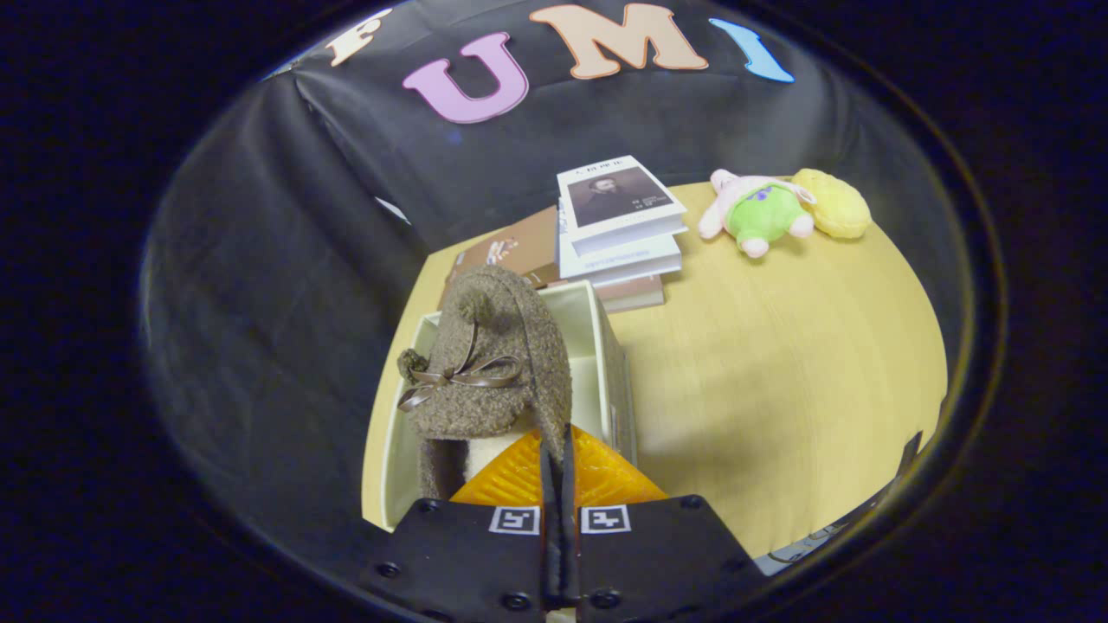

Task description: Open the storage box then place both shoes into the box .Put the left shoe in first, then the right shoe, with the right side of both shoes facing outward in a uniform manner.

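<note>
Table: a pale yellow wooden tabletop [779,363], carrying the box, a stack of books and two soft toys.
Box: an open, cream, straight-walled storage box [597,346]; thin walls, judged light and easy to nudge.
Shoe: a brown, woolly bootie with pompoms and a ribbon bow [493,363], hanging over the box's inside; soft, light and floppy, so best held at the ankle edge.
Gripper: the gripper [558,450] fingers are closed nearly together, pinching the bootie's rear edge.

one shoe [489,363], one box [597,346], three books [619,227], two plush toys [766,212].
</note>
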A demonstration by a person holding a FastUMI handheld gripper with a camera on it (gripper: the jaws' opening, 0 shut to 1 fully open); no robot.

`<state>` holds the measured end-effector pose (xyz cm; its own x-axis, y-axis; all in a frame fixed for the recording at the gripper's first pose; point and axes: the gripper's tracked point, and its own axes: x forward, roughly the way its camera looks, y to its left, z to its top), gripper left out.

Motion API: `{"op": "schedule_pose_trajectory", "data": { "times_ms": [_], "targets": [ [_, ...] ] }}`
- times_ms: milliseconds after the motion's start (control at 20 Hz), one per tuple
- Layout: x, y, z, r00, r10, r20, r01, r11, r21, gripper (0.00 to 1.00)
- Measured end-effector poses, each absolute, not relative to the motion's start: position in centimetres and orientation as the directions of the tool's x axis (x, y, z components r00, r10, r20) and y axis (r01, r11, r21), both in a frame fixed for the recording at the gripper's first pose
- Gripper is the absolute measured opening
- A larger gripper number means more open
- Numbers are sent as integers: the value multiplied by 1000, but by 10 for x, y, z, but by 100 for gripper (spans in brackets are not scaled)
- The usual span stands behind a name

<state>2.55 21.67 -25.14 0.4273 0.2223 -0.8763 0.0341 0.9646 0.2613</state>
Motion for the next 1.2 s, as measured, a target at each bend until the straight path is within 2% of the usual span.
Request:
{"op": "schedule_pose_trajectory", "data": {
  "times_ms": [150, 250, 400, 550, 800, 1000, 1200],
  "targets": [
    [22, 221, -259, 425, 193, -884, 50, 970, 236, 4],
    [21, 223, -257, 444, 179, -878, 26, 977, 213, 8],
    [23, 220, -249, 481, 157, -863, -11, 985, 173, 21],
    [25, 223, -232, 520, 191, -833, -47, 980, 196, 51],
    [24, 228, -200, 628, 270, -730, -186, 963, 196, 100],
    [23, 214, -159, 720, 326, -613, -263, 945, 193, 100],
    [17, 174, -112, 821, 303, -484, -287, 952, 108, 100]
  ]
}}
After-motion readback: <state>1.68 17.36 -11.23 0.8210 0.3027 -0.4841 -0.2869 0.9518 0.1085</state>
